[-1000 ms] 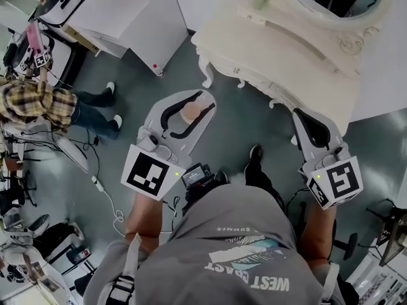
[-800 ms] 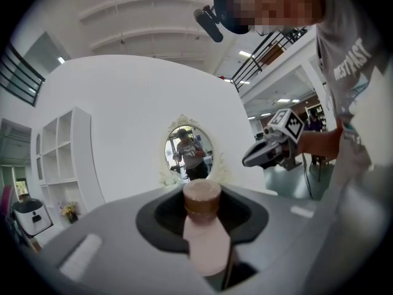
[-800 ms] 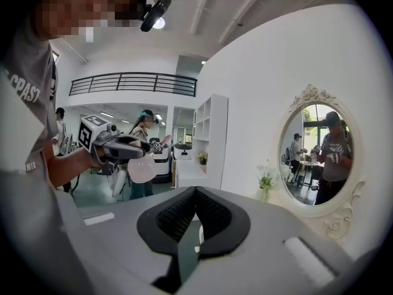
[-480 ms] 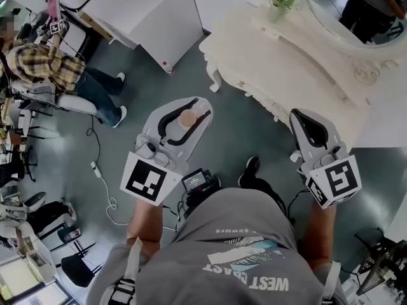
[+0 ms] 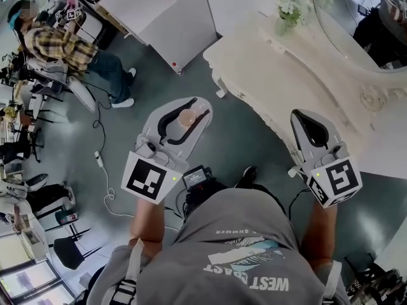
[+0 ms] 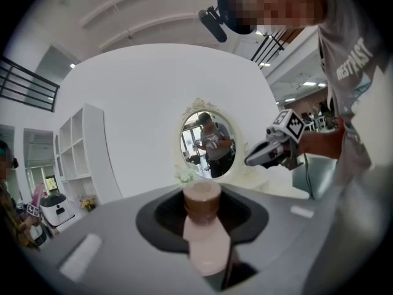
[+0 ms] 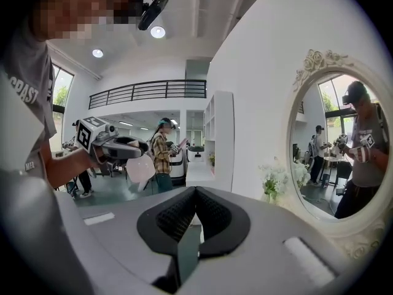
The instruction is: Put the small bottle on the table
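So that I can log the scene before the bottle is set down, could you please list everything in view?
small bottle: one, pale pink with a brown cap, between the left gripper's jaws
dressing table: one, cream white, ahead and to the right
mirror: one, oval, at the back of the dressing table
flowers: one bunch, white, on the dressing table beside the mirror
cabinet: one, white, ahead to the left
other person: one, plaid shirt, far left
floor: grey, below both grippers
left gripper: one, grey with black pads, shut on the small bottle
right gripper: one, grey, jaws together, empty, near the dressing table's edge
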The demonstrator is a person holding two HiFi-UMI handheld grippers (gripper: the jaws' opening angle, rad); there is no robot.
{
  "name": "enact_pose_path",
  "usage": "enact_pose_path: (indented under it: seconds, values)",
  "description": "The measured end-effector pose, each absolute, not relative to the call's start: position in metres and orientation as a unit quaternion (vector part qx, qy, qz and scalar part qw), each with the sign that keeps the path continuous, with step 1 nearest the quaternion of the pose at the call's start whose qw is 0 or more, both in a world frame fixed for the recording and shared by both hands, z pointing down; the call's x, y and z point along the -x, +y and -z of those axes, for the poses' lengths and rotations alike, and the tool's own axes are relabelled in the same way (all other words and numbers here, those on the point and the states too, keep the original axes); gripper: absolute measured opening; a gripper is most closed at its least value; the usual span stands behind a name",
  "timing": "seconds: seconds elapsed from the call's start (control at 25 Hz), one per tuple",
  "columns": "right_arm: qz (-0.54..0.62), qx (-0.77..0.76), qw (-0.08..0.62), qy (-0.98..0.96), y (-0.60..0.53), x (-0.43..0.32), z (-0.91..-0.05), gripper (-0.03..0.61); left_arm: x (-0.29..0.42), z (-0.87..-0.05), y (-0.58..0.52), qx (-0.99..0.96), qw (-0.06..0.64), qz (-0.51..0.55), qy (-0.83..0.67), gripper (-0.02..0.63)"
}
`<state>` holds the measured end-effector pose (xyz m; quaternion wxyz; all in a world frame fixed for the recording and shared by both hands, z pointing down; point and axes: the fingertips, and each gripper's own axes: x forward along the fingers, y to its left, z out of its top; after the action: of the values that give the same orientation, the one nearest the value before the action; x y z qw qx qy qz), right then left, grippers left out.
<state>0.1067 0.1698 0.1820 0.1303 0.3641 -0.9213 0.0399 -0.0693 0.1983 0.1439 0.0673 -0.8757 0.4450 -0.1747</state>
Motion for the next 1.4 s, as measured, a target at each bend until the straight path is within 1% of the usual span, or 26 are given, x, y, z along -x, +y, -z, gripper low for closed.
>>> enact_pose_path:
  seconds: [0.24,0.4,0.72,1.08,1.4]
  values:
    - [-0.042,-0.370,0.125,-0.920,0.152,-0.131,-0.181,0.003,0.049,-0.143,0.181,0.875,0.068,0.180,0.445,0.114]
    - [-0.053,-0.381,0.133,-0.913,0.145,-0.133,-0.184,0.003,0.047,-0.144,0.161,0.882,0.062,0.175,0.432,0.114]
    - [-0.064,-0.444,0.143,-0.882,0.101,-0.146,-0.187,0.003,0.036,-0.158,0.082,0.911,0.063,0.163,0.373,0.114]
    - [-0.077,-0.492,0.150,-0.854,0.049,-0.130,-0.188,0.003,0.039,-0.160,0.000,0.935,0.068,0.149,0.315,0.114]
    - [-0.096,-0.533,0.161,-0.825,-0.001,-0.113,-0.194,0.003,0.046,-0.170,-0.071,0.953,0.060,0.141,0.260,0.114]
